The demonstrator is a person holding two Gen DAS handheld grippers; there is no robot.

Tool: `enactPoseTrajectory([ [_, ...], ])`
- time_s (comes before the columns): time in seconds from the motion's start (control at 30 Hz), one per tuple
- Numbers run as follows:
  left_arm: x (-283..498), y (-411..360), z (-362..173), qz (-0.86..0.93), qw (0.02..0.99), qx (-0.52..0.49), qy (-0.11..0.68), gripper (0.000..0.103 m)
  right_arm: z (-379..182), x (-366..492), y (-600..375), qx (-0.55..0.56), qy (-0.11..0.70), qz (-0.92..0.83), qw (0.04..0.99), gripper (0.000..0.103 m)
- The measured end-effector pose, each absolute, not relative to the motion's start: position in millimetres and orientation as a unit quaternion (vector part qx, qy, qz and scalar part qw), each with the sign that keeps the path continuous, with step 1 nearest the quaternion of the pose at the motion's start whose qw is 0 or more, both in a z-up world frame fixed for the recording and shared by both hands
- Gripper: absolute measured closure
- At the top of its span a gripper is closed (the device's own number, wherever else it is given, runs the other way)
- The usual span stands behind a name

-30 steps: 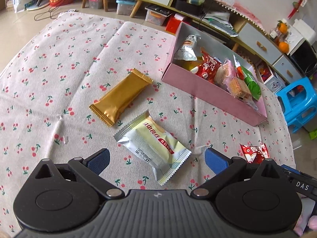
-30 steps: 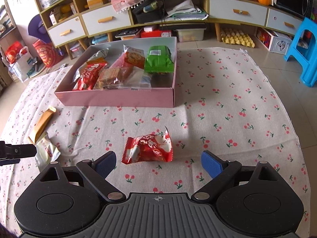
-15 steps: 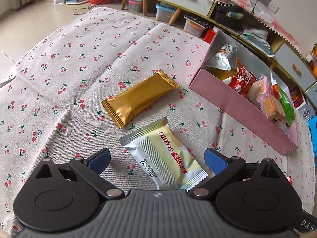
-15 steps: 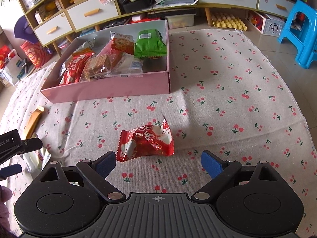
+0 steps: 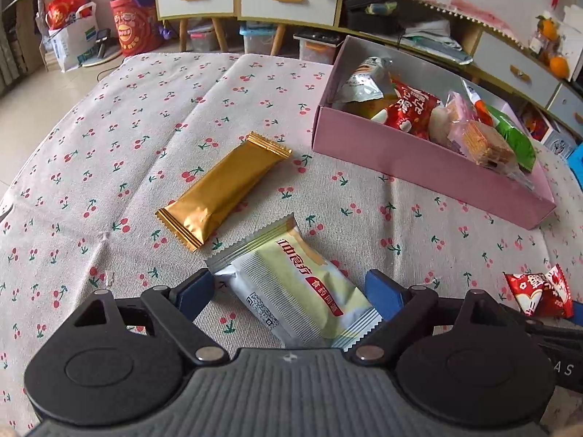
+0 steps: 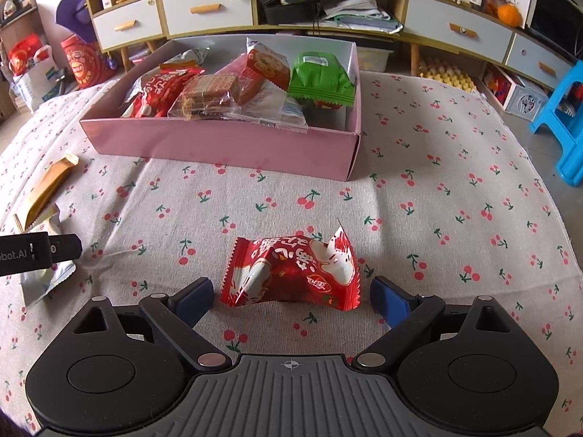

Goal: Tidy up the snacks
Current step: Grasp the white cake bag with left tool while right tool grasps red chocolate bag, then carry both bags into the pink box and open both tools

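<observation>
Both grippers poised over loose snacks on the desk, nothing gripped yet.

The left gripper (image 5: 289,289) is spread wide around the silver-and-yellow packet (image 5: 291,291), its pads just beside the wrapper; the right gripper (image 6: 289,296) is likewise wide apart around the red packet (image 6: 291,273). The gold bar (image 5: 224,189) lies beyond, near the pink box (image 5: 419,167). These look light, crinkly and slippery; pinching across the padded middle seems safer than the thin crimped ends.
</observation>
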State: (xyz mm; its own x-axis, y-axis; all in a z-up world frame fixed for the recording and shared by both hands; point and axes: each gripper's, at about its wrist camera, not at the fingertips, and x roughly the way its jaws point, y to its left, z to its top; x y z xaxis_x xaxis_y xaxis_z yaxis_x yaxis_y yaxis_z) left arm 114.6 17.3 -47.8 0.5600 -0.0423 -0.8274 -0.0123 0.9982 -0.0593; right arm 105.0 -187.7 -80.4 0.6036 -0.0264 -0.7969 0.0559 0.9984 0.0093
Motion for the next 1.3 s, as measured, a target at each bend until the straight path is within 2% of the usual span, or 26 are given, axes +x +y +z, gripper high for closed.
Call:
enactPoseTrajectory([
  [0.17, 108.7, 8.3, -45.5, -0.057, 0.89, 0.023, 0.452, 0.042, -80.3, 106.9, -188.7, 0.02, 0.44, -0.019, 0.897, 0.009],
  [0.33, 108.8, 12.7, -45.2, -0.083, 0.887, 0.03, 0.453, 0.046, -79.8, 106.8, -187.1, 0.018, 0.436, -0.017, 0.899, 0.013],
  [0.4, 108.9, 14.9, -44.7, -0.088, 0.886, 0.03, 0.454, 0.048, -78.5, 106.0, -186.0, 0.019, 0.433, -0.014, 0.901, 0.02],
  [0.47, 109.1, 17.0, -45.0, -0.089, 0.885, 0.03, 0.455, 0.048, -76.2, 105.9, -184.3, 0.019, 0.43, -0.013, 0.902, 0.036],
  [0.57, 108.0, 21.0, -43.9, -0.09, 0.884, 0.028, 0.458, 0.048, -72.1, 106.0, -181.9, 0.021, 0.429, -0.011, 0.903, 0.049],
  [0.93, 117.8, 54.6, -39.1, -0.072, 0.867, -0.066, 0.489, 0.049, -62.8, 105.4, -180.2, 0.106, 0.464, 0.011, 0.879, 0.052],
  [1.3, 119.0, 60.6, -36.4, -0.071, 0.86, -0.092, 0.496, 0.052, -52.3, 101.1, -179.0, 0.139, 0.474, 0.025, 0.869, 0.052],
])
